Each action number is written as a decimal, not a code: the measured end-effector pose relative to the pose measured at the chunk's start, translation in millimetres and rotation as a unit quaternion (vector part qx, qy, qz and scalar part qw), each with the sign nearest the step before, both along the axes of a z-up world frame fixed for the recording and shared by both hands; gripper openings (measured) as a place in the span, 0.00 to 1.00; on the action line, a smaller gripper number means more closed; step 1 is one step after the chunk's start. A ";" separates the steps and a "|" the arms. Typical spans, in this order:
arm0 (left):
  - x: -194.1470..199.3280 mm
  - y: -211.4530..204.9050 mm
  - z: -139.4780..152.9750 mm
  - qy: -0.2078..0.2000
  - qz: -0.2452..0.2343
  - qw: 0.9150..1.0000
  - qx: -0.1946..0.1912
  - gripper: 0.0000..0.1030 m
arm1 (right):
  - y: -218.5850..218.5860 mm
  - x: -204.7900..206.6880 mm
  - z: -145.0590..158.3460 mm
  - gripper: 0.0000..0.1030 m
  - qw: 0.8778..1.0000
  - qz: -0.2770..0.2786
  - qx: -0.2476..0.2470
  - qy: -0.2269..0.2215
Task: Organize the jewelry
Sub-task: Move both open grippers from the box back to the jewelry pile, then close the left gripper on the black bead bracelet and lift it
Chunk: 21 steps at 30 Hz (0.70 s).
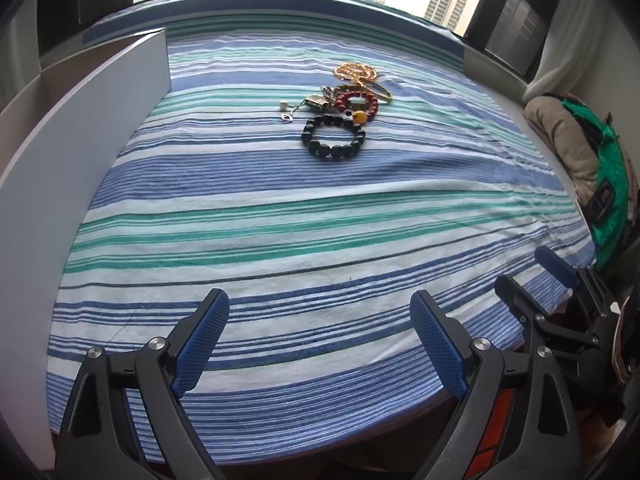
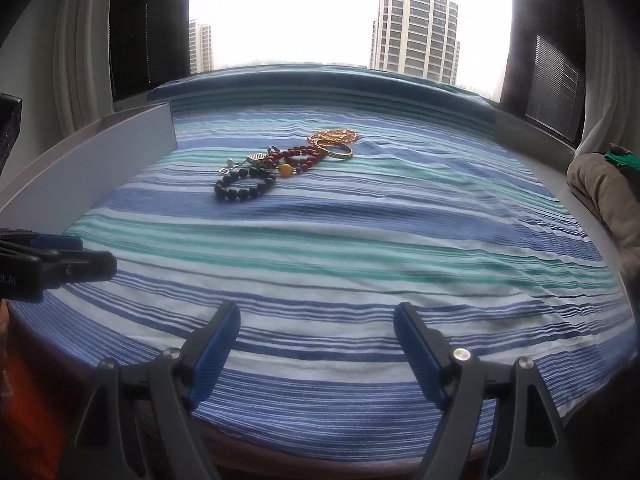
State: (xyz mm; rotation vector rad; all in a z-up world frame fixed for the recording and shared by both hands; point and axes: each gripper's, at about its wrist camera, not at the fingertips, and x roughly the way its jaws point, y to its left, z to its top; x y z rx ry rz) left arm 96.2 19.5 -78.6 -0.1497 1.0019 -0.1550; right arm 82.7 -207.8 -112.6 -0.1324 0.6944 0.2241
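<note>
left gripper [image 1: 318, 312]: jaws apart, empty | right gripper [image 2: 316, 322]: jaws apart, empty | jewelry [image 1: 344, 108]: heaped mid-cloth [image 1: 280, 232], well ahead, path clear | white box [image 1: 80, 128]: left edge | bundled clothes [image 1: 568, 140]: right

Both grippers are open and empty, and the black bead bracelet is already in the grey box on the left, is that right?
Not quite. The black bead bracelet lies on the striped cloth, apart from the grey box; the left wrist view shows it. The left gripper and right gripper are open and empty.
</note>
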 end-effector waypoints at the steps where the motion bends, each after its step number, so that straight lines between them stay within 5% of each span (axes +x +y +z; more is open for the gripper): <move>1: 1.1 -0.7 0.3 0.000 -0.001 1.000 0.001 0.90 | -0.3 0.0 0.0 0.78 1.000 0.000 0.000 0.000; 13: 39.4 13.9 20.5 -0.012 0.028 0.999 -0.017 0.91 | -9.9 -2.2 -5.5 0.79 1.000 0.001 0.016 0.008; 21: 88.4 -19.1 28.7 -0.005 -0.056 0.998 -0.009 0.90 | -14.2 -2.7 -7.1 0.79 1.000 0.000 0.024 0.010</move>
